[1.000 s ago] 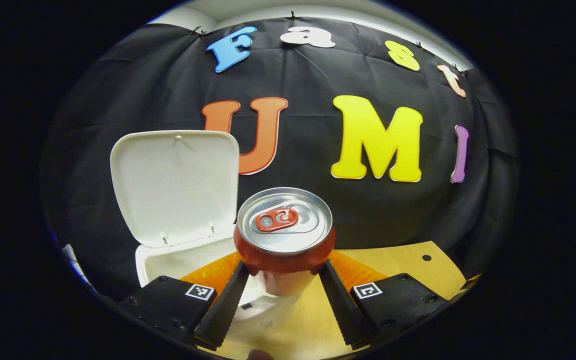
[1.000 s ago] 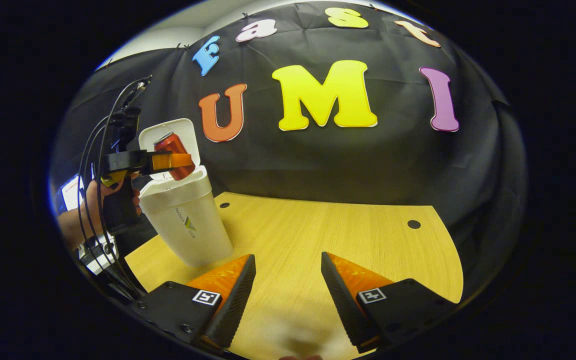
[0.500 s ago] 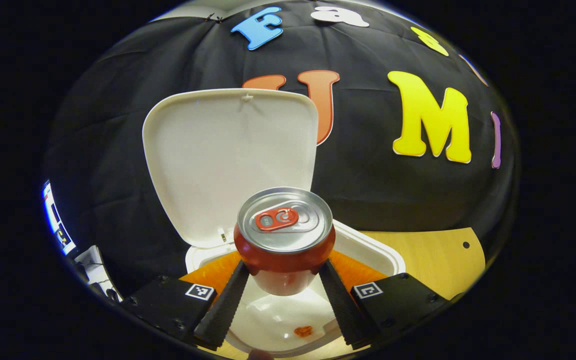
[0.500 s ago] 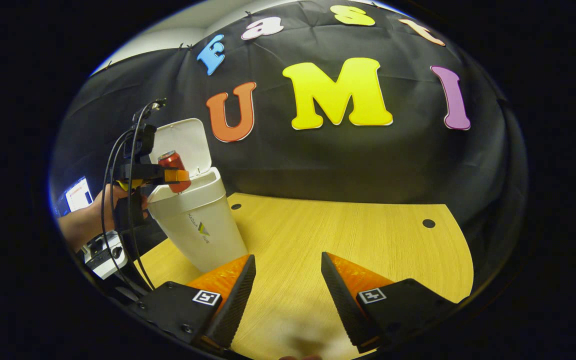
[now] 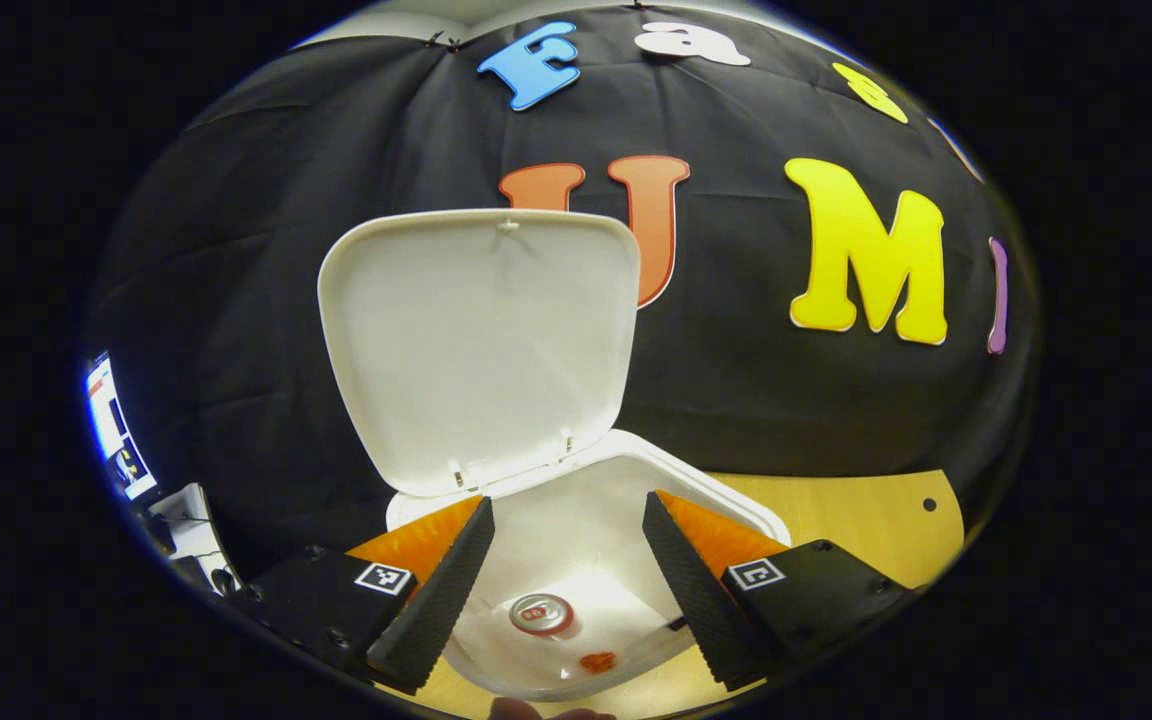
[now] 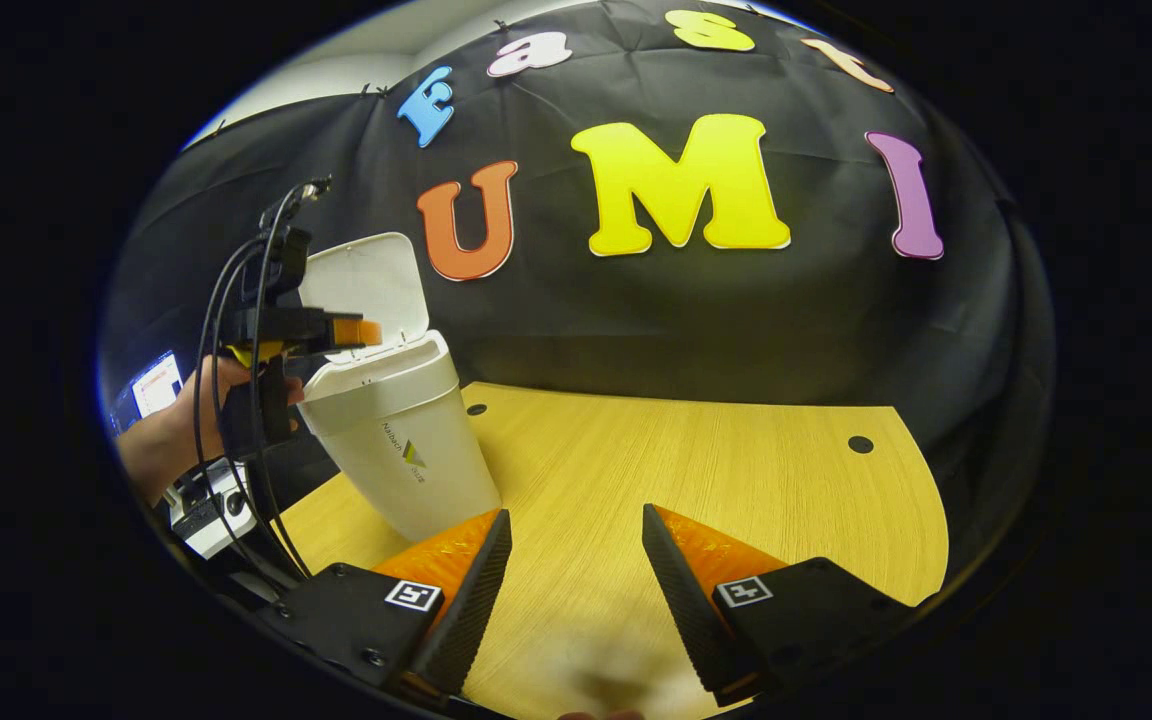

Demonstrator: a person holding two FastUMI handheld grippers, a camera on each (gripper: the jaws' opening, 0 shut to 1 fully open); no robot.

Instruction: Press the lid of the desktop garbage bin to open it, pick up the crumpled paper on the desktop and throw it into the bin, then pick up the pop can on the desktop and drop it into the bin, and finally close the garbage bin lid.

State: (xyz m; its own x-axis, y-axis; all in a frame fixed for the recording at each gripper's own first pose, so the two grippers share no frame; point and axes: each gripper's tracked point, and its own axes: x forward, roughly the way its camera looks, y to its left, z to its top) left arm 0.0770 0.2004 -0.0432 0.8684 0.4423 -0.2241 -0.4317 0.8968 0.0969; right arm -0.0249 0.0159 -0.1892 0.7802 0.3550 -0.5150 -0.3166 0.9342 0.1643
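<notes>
The white bin (image 5: 716,490) (image 6: 406,450) stands with its lid (image 5: 481,340) (image 6: 371,280) tipped up and back. Deep inside it lies the red pop can (image 5: 540,613), silver top facing up. My left gripper (image 5: 566,570) hangs open directly over the bin's mouth with nothing between its fingers. From the right gripper view, the left gripper (image 6: 336,332) sits above the bin's rim, held by a hand (image 6: 181,425). My right gripper (image 6: 576,580) is open low over the wooden table (image 6: 696,470), to the right of the bin. A small orange-red speck (image 5: 597,661) lies on the bin's floor.
The wooden table (image 5: 856,510) spreads to the right of the bin, with two small dark holes (image 6: 860,443) in it. Cables (image 6: 221,330) trail from the left gripper. A white device (image 6: 211,505) and a screen (image 6: 148,385) sit at the far left.
The left gripper has opened and let the can go; the can has dropped to the bottom of the bin. The right gripper has barely moved.
</notes>
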